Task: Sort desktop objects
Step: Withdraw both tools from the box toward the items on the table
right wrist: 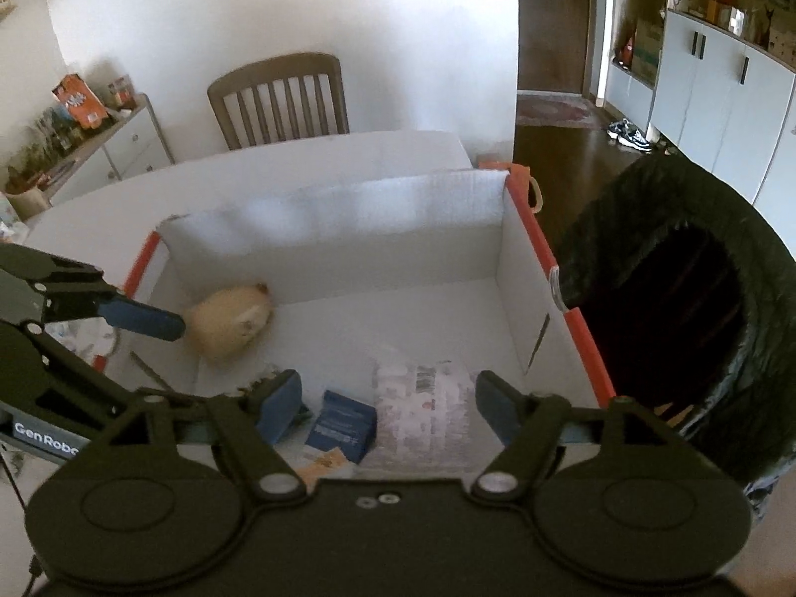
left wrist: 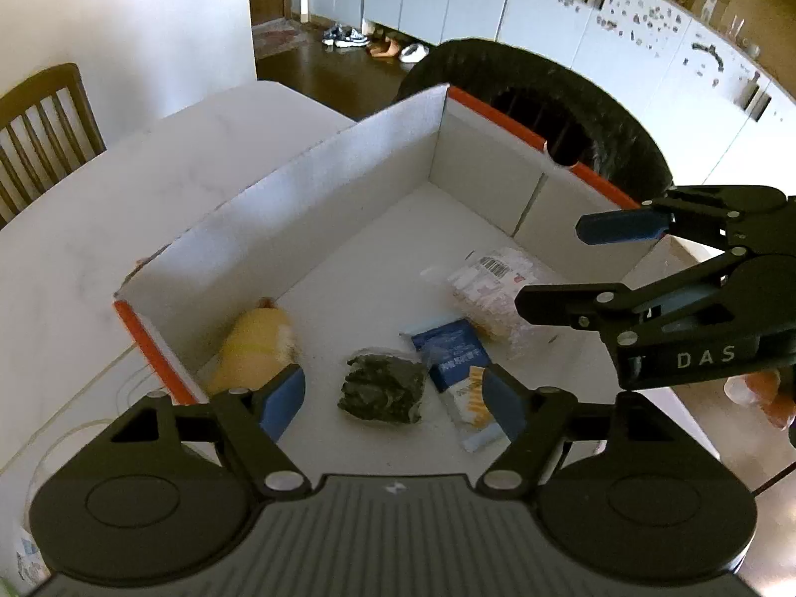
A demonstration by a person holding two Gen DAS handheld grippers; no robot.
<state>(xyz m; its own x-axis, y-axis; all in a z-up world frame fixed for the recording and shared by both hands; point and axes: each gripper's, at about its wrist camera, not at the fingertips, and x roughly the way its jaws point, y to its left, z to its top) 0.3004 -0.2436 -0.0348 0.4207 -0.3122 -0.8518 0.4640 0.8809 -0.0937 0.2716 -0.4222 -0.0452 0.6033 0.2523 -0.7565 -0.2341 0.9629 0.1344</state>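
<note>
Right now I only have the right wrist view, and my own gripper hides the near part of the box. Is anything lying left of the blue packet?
Observer: Yes. A dark green bag lies on the floor of the box, between the open fingers of the left gripper.
Operator: Does it touch the blue packet?
Observer: It looks so. The bag's upper corner meets the edge of the blue packet.
Operator: Anything outside the box on my side?
Observer: An orange object, mostly hidden behind the right gripper. I cannot identify it.

Dim indoor daylight, bluish cast, soft blur, strong fisheye edge warping
</note>
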